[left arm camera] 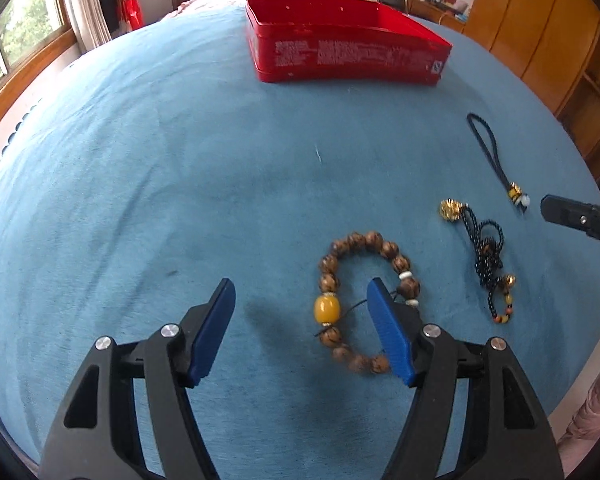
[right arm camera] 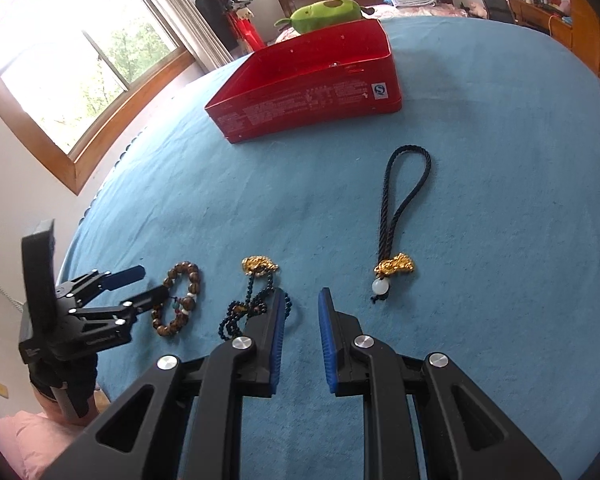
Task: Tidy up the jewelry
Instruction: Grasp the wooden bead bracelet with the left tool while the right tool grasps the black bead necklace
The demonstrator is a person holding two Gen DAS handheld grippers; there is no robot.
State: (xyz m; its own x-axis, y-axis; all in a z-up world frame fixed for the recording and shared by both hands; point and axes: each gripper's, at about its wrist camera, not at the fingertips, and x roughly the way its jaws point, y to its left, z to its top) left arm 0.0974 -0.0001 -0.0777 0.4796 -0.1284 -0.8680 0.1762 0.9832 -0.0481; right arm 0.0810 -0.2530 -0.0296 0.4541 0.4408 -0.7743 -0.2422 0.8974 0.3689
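Note:
A wooden-bead bracelet [left arm camera: 327, 309] with one big yellow bead lies on the blue cloth [left arm camera: 180, 160]. My left gripper [left arm camera: 300, 282] is open just above it. Its right finger [left arm camera: 388, 332] stands over the ring's right side, and the yellow bead lies between the fingers. In the right wrist view the same gripper [right arm camera: 154, 282] reaches the bracelet [right arm camera: 194, 280] from the left. My right gripper [right arm camera: 302, 292] is narrowly open and holds nothing. A black bead necklace [right arm camera: 236, 312] with a gold charm lies by its left finger. A black cord strap [right arm camera: 384, 220] lies ahead on its right. An open red tin [right arm camera: 312, 100] stands farther back.
The necklace [left arm camera: 484, 252], the strap [left arm camera: 488, 148] and the red tin [left arm camera: 340, 40] also show in the left wrist view, with the right gripper's tip [left arm camera: 572, 216] at the right edge. A green plush toy [right arm camera: 328, 14] lies behind the tin. A window is at the left.

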